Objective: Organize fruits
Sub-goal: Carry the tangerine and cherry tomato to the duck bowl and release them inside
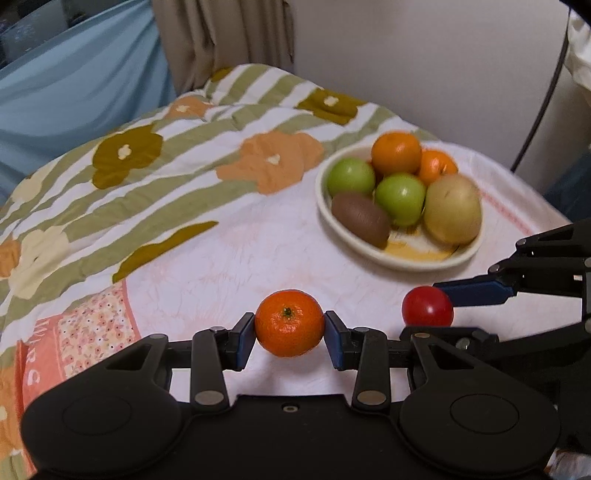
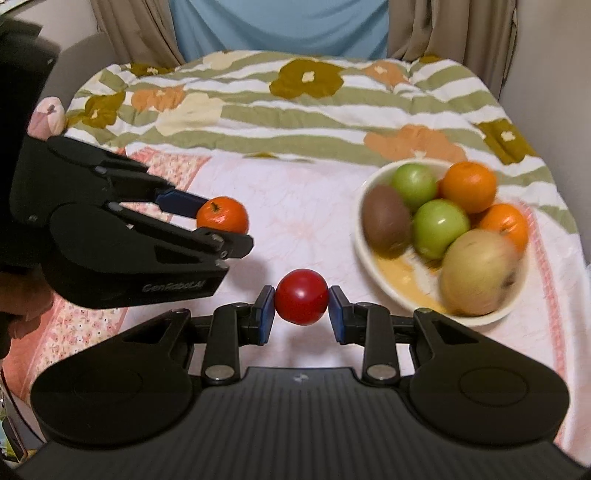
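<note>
- small orange mandarin with a green stem scar (image 1: 289, 323) sits pinched between the blue-padded fingers (image 1: 244, 341) of the left gripper (image 1: 290, 334), one pad touching each side; it looks held just above the cloth, near edge, left of centre
- same mandarin shows in the right wrist view at (image 2: 222, 215), with the left gripper (image 2: 218, 221) coming in from the left
- small glossy red round fruit (image 2: 301, 296) is pinched the same way by the right gripper (image 2: 301, 308), blue pads (image 2: 266, 314) touching both sides
- in the left wrist view the red fruit (image 1: 427, 306) is just right of the mandarin, apart from it, with the right gripper (image 1: 439, 295) coming in from the right
- cream shallow round bowl (image 1: 369, 245) stands further back and to the right, well apart from both held fruits
- in the bowl: two green apples (image 1: 351, 176) (image 1: 400, 198), two oranges (image 1: 396, 152) (image 1: 436, 166), one brown kiwi (image 1: 360, 218), one yellowish-tan pear-like fruit (image 1: 452, 208), all packed touching; blurred in both views
- pale pink-white patterned cloth (image 1: 240, 258) covers the tabletop under the bowl and grippers
- floral quilt with green stripes and orange/olive flowers (image 1: 147, 147) lies bunched along the far side
- light blue fabric (image 2: 280, 26) and beige curtains (image 2: 443, 29) behind
</note>
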The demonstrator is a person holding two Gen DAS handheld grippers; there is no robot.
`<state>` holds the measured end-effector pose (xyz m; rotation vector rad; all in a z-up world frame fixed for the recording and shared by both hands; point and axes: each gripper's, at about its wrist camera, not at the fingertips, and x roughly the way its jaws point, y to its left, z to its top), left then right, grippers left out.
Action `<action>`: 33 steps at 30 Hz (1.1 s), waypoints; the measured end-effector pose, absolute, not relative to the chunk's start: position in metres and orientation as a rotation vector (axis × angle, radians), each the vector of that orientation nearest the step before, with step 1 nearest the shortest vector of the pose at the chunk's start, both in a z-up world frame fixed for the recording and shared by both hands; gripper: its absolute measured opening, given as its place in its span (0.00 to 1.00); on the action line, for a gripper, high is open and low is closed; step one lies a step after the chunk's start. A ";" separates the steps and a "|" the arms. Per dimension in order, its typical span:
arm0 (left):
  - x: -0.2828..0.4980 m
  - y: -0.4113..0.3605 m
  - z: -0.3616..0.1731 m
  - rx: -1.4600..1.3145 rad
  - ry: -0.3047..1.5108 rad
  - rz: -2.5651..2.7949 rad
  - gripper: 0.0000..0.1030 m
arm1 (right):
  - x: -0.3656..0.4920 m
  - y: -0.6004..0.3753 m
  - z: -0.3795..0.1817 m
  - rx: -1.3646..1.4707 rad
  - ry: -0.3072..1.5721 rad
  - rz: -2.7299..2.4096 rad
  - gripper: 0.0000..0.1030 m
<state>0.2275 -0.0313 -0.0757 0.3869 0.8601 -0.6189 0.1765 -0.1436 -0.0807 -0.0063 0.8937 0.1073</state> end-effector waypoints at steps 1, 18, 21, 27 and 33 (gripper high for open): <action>0.225 -0.035 -0.071 0.381 0.854 -0.611 0.42 | 0.175 -0.150 -0.074 -0.008 0.885 0.110 0.45; 0.201 -0.116 -0.023 0.234 0.813 -0.492 0.42 | 0.176 -0.273 -0.011 -0.053 0.774 0.157 0.45; 0.207 -0.129 -0.027 0.216 0.821 -0.475 0.42 | 0.187 -0.293 -0.010 -0.062 0.767 0.161 0.45; 0.223 -0.152 -0.050 0.187 0.855 -0.439 0.42 | 0.210 -0.323 -0.020 -0.066 0.777 0.187 0.45; 0.231 -0.169 -0.079 0.168 0.909 -0.405 0.42 | 0.228 -0.341 -0.043 -0.060 0.802 0.219 0.45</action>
